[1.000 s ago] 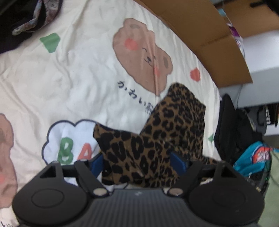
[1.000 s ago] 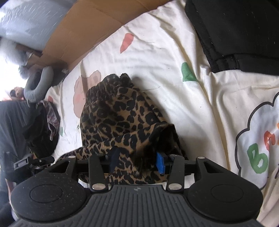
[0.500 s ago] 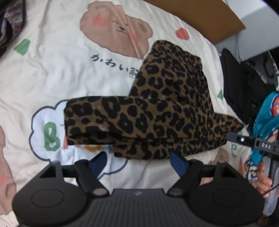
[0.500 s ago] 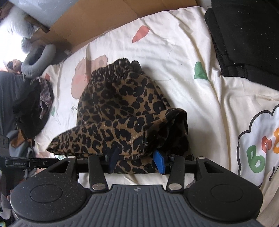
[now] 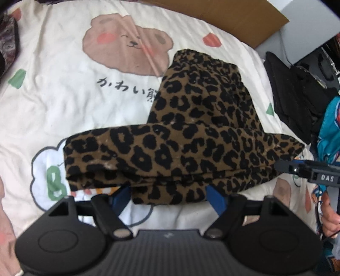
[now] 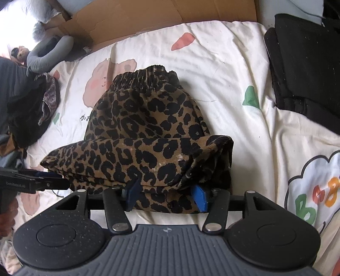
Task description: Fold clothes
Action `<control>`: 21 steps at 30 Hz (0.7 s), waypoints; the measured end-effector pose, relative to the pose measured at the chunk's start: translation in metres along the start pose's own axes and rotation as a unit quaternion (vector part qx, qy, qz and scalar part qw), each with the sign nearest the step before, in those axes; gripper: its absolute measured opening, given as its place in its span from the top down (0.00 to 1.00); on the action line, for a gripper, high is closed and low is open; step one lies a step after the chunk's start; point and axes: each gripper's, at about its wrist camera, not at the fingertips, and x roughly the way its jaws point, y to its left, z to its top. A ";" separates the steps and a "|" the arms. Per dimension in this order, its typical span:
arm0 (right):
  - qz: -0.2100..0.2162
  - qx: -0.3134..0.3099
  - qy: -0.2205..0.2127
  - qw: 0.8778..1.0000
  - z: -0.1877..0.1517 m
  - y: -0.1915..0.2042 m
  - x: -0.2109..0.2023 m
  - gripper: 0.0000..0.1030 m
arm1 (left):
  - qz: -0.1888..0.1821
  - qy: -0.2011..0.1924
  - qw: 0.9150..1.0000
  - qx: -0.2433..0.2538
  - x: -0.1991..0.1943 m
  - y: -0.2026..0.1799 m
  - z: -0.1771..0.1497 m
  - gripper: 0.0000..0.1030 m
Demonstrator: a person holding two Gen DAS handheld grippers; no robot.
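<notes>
A leopard-print garment (image 5: 191, 135) lies folded on the cream printed bedsheet (image 5: 63, 89), its elastic waistband (image 6: 144, 75) at the far end. The folded-over half forms a band across the near part. My left gripper (image 5: 167, 197) stands open and wide at the garment's near edge, with a lobe of cloth lying loose between its blue pads (image 5: 214, 197). My right gripper (image 6: 165, 197) sits at the same edge further right. Its jaws are opening, and the cloth still lies between the blue pads (image 6: 199, 199) without being pinched.
Folded black clothes (image 6: 308, 63) lie on the bed to the right. Dark and patterned clothes (image 6: 31, 106) are piled at the left. Brown cardboard (image 6: 148, 19) runs along the bed's far side. A person's hand (image 5: 329, 214) holds the right gripper's handle.
The lifted leopard cloth has been laid down over the garment as a flat fold. The left pads have let go of it, and the right pads have spread apart.
</notes>
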 end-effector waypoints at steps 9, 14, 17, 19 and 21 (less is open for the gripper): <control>-0.022 -0.057 0.002 0.998 -0.004 0.004 0.003 0.42 | 0.012 -0.015 0.999 0.030 0.005 0.001 -0.007 0.22; -0.033 -0.069 -0.001 0.997 -0.004 0.004 0.003 0.42 | 0.017 -0.021 0.999 0.040 0.010 0.001 -0.011 0.22; -0.032 -0.075 -0.004 0.997 -0.005 0.005 0.005 0.42 | 0.020 -0.025 0.999 0.045 0.011 0.002 -0.012 0.22; -0.030 -0.080 -0.007 0.996 -0.006 0.006 0.006 0.42 | 0.021 -0.031 0.998 0.042 0.010 0.002 -0.011 0.22; -0.030 -0.086 -0.008 0.996 -0.008 0.006 0.007 0.42 | 0.017 -0.037 0.998 0.039 0.008 0.002 -0.010 0.22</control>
